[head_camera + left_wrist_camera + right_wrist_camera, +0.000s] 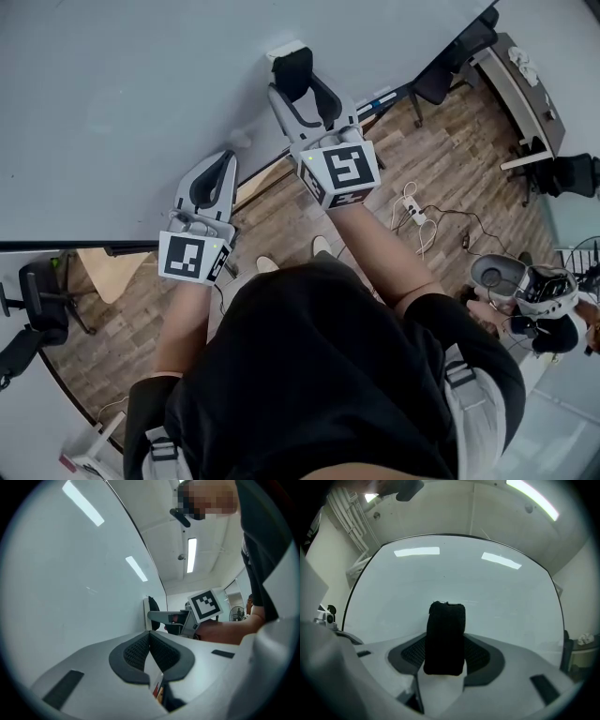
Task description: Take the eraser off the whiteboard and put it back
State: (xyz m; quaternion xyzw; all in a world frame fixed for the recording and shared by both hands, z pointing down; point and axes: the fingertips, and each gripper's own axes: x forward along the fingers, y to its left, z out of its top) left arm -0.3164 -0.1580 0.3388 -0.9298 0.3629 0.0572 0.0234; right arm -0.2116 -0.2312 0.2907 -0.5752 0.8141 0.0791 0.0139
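Looking down from the head, both bare forearms reach forward toward a whiteboard. The right arm stretches further, and the right claw points straight at the board. Its jaws are closed on the eraser, a dark felt block on a white back that stands upright between the pads. The eraser's far end reaches past the claw tips to the board surface. From the left gripper view, its white back seems to lie against the board, though true contact is hard to confirm.

The left arm is held lower and nearer the body. The left claw sits to the left of the right claw and short of it, aimed at the board. Its jaws are pressed together with nothing between them.

Both hands are hidden behind the claws' marker cubes. The person's dark-clothed torso fills the lower part of the head view and covers what lies beneath. In the right gripper view the eraser blocks the gap between the pads.
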